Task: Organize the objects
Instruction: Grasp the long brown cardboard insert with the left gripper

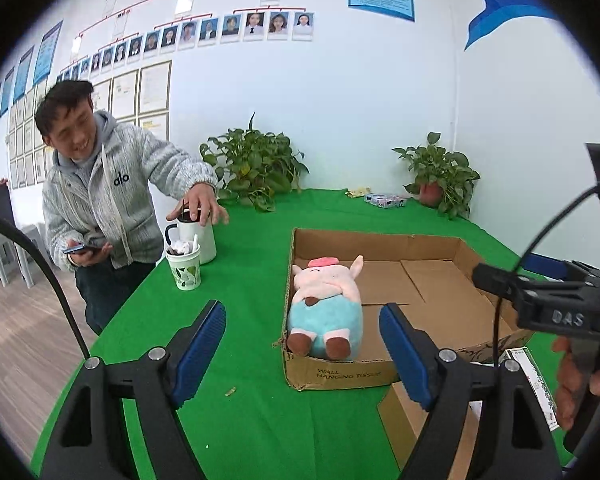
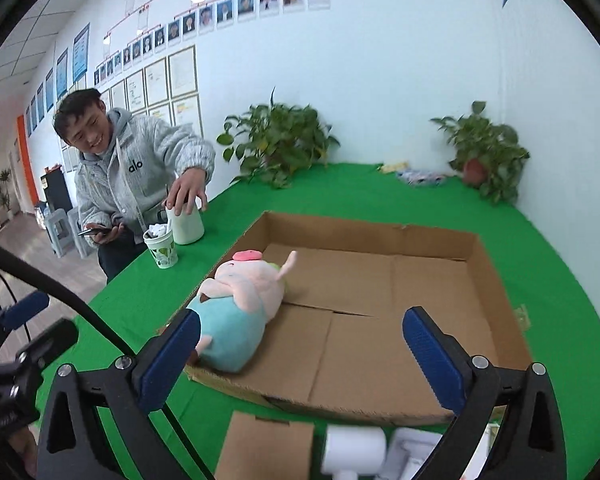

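A pink pig plush toy point(image 1: 326, 304) in a blue outfit lies in the left part of a shallow open cardboard box point(image 1: 432, 246) on the green table. It also shows in the right wrist view point(image 2: 240, 308), in the same box point(image 2: 380, 232). My left gripper point(image 1: 302, 354) is open and empty, held above the table just before the box's near edge. My right gripper point(image 2: 300, 360) is open and empty, over the box's near edge, to the right of the plush. Below it lie a small cardboard piece point(image 2: 266, 446) and a white object point(image 2: 356, 448).
A man point(image 1: 100, 200) leans over the table's left edge, hand on a white mug point(image 1: 198, 240), with a paper cup point(image 1: 184, 266) beside it. Two potted plants point(image 1: 254, 164) point(image 1: 440, 176) and a small packet point(image 1: 384, 200) stand at the back. A white carton point(image 1: 536, 380) lies near right.
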Demonstrator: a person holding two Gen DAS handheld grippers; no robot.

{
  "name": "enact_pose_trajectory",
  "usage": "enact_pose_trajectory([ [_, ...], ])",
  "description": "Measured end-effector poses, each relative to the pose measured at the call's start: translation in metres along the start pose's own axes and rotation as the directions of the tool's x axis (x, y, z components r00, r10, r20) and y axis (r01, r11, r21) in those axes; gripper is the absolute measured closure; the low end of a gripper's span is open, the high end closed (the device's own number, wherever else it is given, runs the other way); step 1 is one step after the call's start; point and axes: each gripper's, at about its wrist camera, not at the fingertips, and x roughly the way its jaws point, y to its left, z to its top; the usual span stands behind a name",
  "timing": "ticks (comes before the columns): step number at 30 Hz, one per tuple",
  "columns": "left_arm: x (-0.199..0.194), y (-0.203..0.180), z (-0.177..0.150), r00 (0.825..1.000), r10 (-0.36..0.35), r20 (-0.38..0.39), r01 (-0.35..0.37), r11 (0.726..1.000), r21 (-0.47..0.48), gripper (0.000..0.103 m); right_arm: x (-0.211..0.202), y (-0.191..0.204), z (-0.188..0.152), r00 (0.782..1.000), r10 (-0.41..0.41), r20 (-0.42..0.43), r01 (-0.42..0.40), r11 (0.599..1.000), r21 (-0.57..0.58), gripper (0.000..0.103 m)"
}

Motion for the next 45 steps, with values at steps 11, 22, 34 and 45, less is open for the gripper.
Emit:
enact_pose_trajectory([
  [11, -0.027, -0.023, -0.008, 0.995, -0.091, -0.029, 0.091, 0.996, 0.012, 0.024, -0.088, -0.032, -0.061, 0.999, -0.045, -0.031, 0.046, 0.998, 0.032, 0.001],
  [22, -0.027, -0.015, -0.050, 0.967, -0.174, -0.187, 0.165, 0.984, -0.063, 0.024, -0.118, -0.045, -0.138, 0.962, 0.206, -0.181, -0.190, 0.976, 0.104, 0.001],
  [34, 0.015, -0.032, -0.120, 0.793, -0.449, -0.410, 0.370, 0.892, -0.262, 0.026, -0.108, 0.004, -0.200, 0.913, 0.148, -0.380, -0.139, 0.989, 0.052, 0.001],
  [45, 0.036, -0.040, -0.140, 0.683, -0.593, -0.426, 0.446, 0.801, -0.399, 0.026, -0.095, 0.028, -0.217, 0.903, 0.034, -0.428, -0.075, 0.994, -0.080, 0.021],
])
